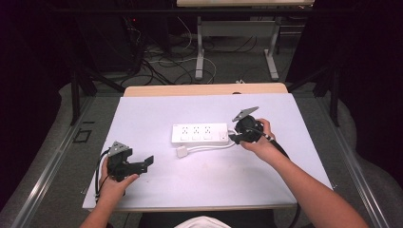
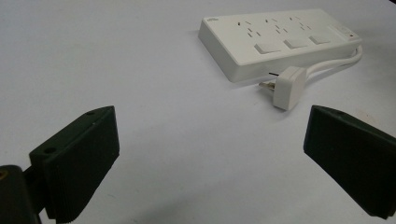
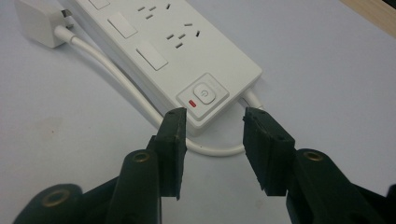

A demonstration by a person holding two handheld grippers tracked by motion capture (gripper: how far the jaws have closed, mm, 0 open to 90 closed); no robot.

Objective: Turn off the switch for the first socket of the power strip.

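Nearest us, left tool [image 1: 142, 164] sits wide open on the worktop [image 1: 157, 190], well apart from the power strip [image 1: 199, 133]. Strip lies mid-worktop, long axis left-right. Right tool [image 3: 212, 123], jaws part open w/ nothing gripped, is just beside its switch end; we judge right hand nearer.

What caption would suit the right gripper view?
Open right gripper jaws flank the switch end of a white power strip, its cable looping beneath.

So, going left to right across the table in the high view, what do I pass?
Left gripper → plug → power strip → right gripper.
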